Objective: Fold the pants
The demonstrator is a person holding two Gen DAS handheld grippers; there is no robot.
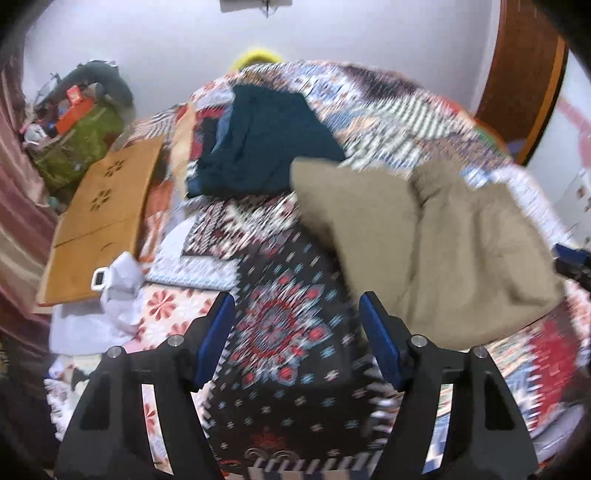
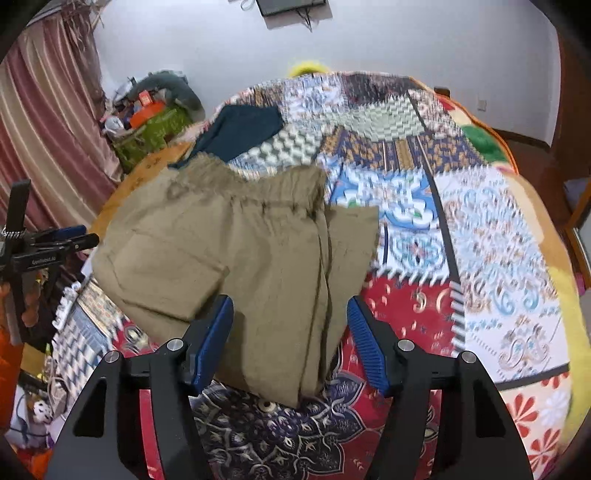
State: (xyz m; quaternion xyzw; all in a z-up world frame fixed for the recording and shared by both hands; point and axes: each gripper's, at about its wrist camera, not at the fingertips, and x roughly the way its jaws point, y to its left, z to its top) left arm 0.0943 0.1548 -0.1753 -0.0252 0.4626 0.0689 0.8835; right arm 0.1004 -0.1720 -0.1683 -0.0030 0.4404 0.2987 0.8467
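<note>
Pants point(image 2: 236, 251) between parted right gripper point(image 2: 290, 328) jaws

We see a plain white wall point(image 2: 406, 44) at the back of the room, with a dark flat screen point(image 2: 291, 6) mounted high on it. Pinkish striped curtains point(image 2: 48, 122) hang on the left. Beside them stands a cluttered stand draped in green cloth point(image 2: 155, 129). A bed under a bright patchwork cover point(image 2: 491, 236) fills the middle, a low wooden board point(image 1: 103, 218) lies along its left edge, and a brown wooden door point(image 1: 528, 74) stands on the right.
</note>
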